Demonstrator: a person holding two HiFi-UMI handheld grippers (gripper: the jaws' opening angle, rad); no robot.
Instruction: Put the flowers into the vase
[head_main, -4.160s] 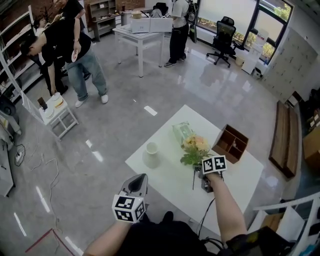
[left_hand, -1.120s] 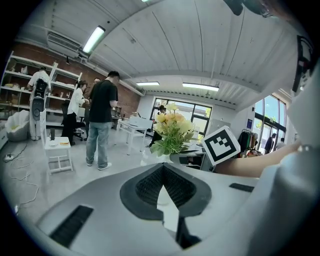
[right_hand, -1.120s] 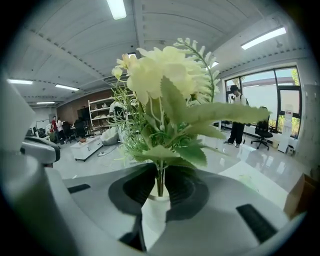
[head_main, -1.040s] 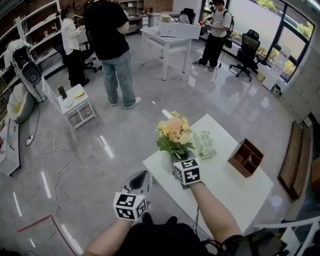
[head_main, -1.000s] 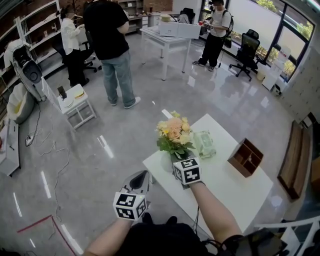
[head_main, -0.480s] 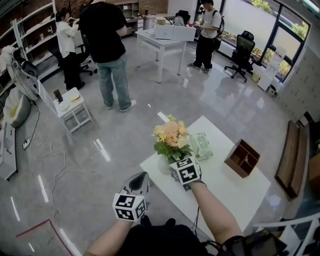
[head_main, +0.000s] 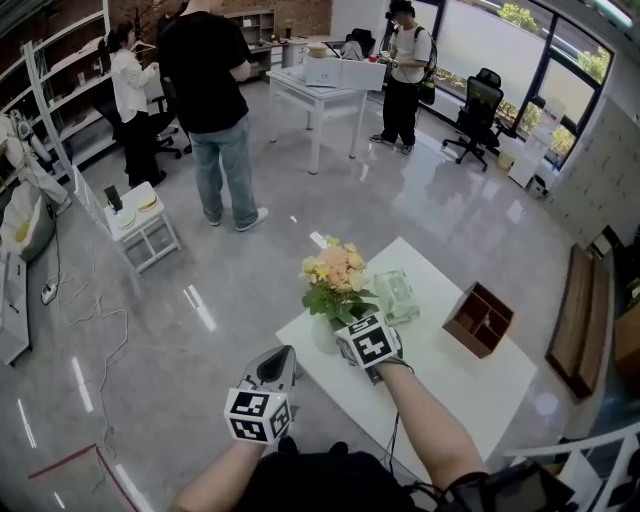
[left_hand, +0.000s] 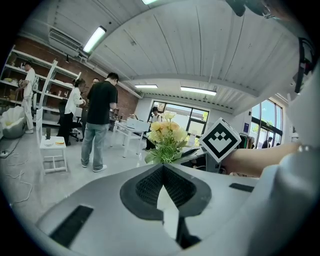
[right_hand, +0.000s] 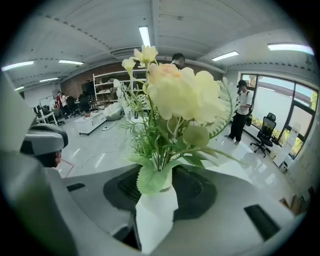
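- Right gripper (head_main: 345, 328): jaws just been opening, now spread wide and gripping nothing, with the white vase (right_hand: 156, 215) standing in the gap between the fingers (right_hand: 202, 192) and no squeeze on it apparent.
- Flowers (right_hand: 180, 97) straight ahead of and above those fingers, stems already down inside the vase neck, blooms spreading over the fingertips.
- Left gripper (left_hand: 163, 167): jaws together at the tips, holding nothing, hanging just off the corner of the table (head_main: 450, 385), near the vase but not touching it.
- Judged as the letting-go step, close to the end of the task.
- Draw the right gripper straight back along its own line, keeping both fingers off the vase walls.
- Avoid any sideways swing, likely to tip a narrow vase carrying a top-heavy bunch.
- Mind the low leaf (right_hand: 150, 177) draped over the vase mouth just ahead of the fingertips, easy to snag and so drag the stems out.
- Bring the left gripper in beside the vase only in case of wobble.
- No brand, label or readable writing on vase or flowers; only black-and-white square markers (head_main: 367, 343) on the 2 grippers, no letters.
- Clear packet (head_main: 392, 295) beyond the right fingers: any print too small to read.
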